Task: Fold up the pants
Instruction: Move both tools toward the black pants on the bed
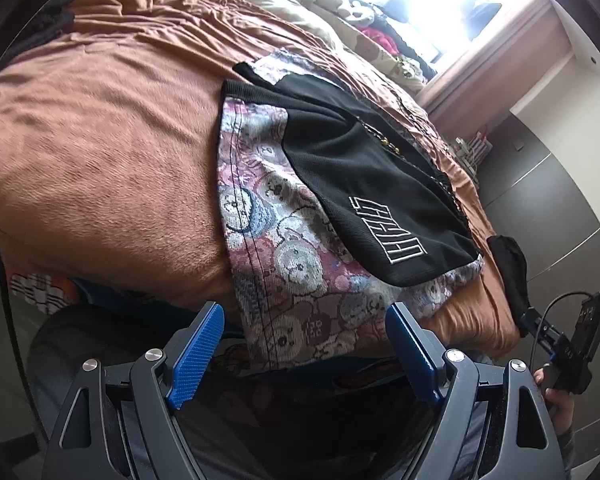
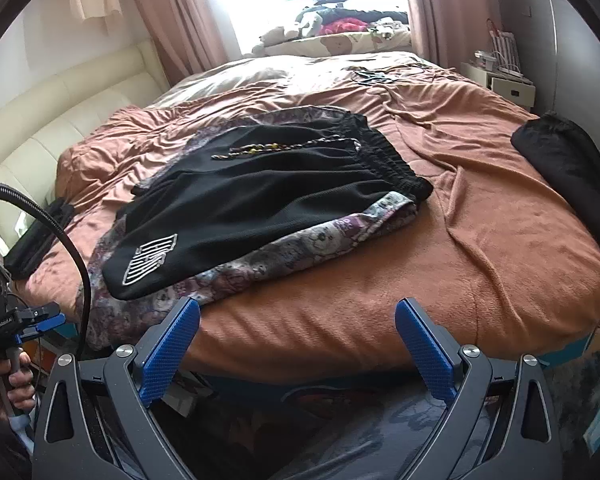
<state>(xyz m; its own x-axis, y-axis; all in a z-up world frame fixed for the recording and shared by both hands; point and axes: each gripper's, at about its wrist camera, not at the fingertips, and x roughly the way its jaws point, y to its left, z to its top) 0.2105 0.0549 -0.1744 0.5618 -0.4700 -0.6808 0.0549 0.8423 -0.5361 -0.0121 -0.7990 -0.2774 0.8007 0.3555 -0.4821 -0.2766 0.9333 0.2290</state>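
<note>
Item: black shorts (image 2: 260, 196) with white outlined lettering, elastic waistband and beaded drawstring, lying flat on a bear-print garment (image 1: 296, 264); both at centre of the bed (image 2: 480, 240), the print cloth trailing over the bed's near edge at 7 o'clock in the right wrist view

Hidden or unclear: lettering not legible; how much print cloth lies beneath the shorts cannot be told; a black bundle (image 2: 572, 172) at 3 o'clock is cut by the lens rim; window glare washes out the sill clutter

Left claw (image 1: 304, 352): blue pads spread, nothing between them, poised over the hanging print hem

Right claw (image 2: 298, 352): spread, empty, short of the bed edge

Surface: rumpled rust-brown blanket (image 1: 100, 140)

Room: cream padded headboard (image 2: 60, 120) at 9 o'clock, pink curtains (image 2: 172, 12) at 12, bedside cabinet (image 2: 508, 84) at 2
</note>
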